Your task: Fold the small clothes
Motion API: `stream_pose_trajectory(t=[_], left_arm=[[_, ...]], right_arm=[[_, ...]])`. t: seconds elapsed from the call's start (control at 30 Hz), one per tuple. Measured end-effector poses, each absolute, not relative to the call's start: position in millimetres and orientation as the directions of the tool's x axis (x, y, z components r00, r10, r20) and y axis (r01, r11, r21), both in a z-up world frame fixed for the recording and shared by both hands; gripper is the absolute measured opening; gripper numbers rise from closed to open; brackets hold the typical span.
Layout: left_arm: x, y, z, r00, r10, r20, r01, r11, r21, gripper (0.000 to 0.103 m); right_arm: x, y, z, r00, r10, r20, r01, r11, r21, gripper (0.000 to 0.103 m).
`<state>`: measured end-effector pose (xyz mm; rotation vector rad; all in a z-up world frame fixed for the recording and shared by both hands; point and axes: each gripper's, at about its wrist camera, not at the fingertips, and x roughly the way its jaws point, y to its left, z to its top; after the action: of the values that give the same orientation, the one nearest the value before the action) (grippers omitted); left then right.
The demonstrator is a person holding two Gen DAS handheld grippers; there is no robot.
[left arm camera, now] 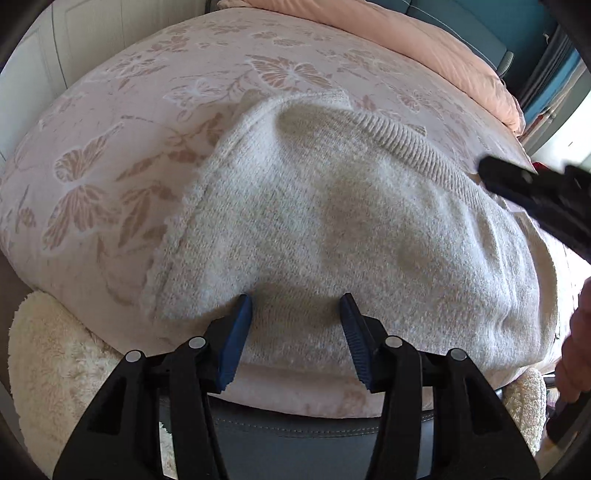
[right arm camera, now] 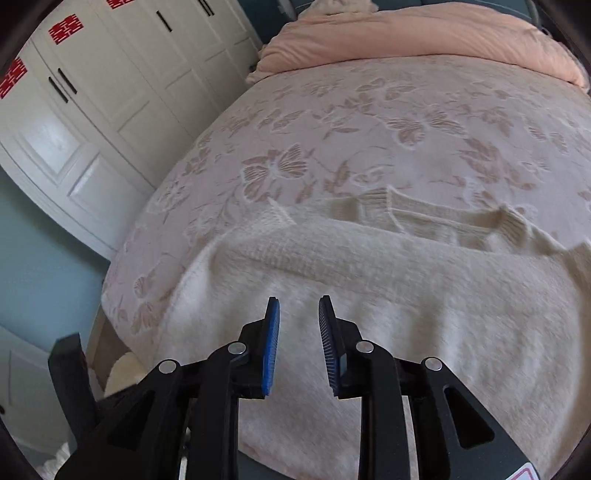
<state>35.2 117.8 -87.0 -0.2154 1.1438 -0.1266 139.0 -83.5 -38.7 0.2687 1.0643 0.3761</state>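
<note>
On the bed (left arm camera: pixel 110 147) our sweater (left arm camera: pixel 332 221) lies crosswise; left gripper (left arm camera: pixel 297 325) nearest its hem, fingers wide, empty; right gripper (right arm camera: pixel 299 332) narrow, empty.

You see a bed (right arm camera: pixel 424 140) in butterfly-patterned pink cover, white wardrobe (right arm camera: pixel 96 110) beside it (red paper cutouts (right arm camera: pixel 66 28)).

bedspread (right arm camera: pixel 424 122) beyond sweater (right arm camera: pixel 406 295): open | far edge: duvet (right arm camera: pixel 424 40) (bunched)
</note>
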Motion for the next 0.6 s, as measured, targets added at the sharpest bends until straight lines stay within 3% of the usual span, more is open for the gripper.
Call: stream_pose_trajectory(t=[0.13,0.23,0.33,0.37,0.47,0.6], left_arm=[[34.6,115.9,-91.1,0.42,-0.213,-0.882,0.023,0.974,-0.224,0.05],[33.7,117.8,-94.9,0.426,-0.236,-0.873,0.029,0.968,-0.248,0.052],[34.5,120.3,-96.1,0.432,-0.256,-0.865,0.041,0.963,-0.265,0.054],[33.7,121.4,-96.4,0.435,-0.267,-0.86,0.042,0.96,-0.277,0.056],[31.9,120.8,-97.9,0.446,-0.295,-0.845,0.06,0.952,-0.301,0.064],[31.6,108.5,-98.3,0.451,-0.276,-0.849,0.092,0.96,-0.264,0.076]], right_arm=[[199.5,-43.3,-81.7,0.291,0.459,-0.84,-0.153,0.889,0.432,0.023],[229.6,-29.4,-112.9,0.275,0.382,-0.882,-0.099,0.924,0.369,0.013],[240.9,-21.8,-102.1,0.293,0.344,-0.892,-0.086,0.939,0.334,0.013],[239.4,-20.8,-90.0,0.333,0.334,-0.882,-0.103,0.942,0.318,0.015],[236.0,-27.3,-66.4,0.43,0.306,-0.85,-0.122,0.952,0.281,0.037],[253.5,-17.6,-101.4,0.319,0.256,-0.912,-0.139,0.965,0.222,0.037]])
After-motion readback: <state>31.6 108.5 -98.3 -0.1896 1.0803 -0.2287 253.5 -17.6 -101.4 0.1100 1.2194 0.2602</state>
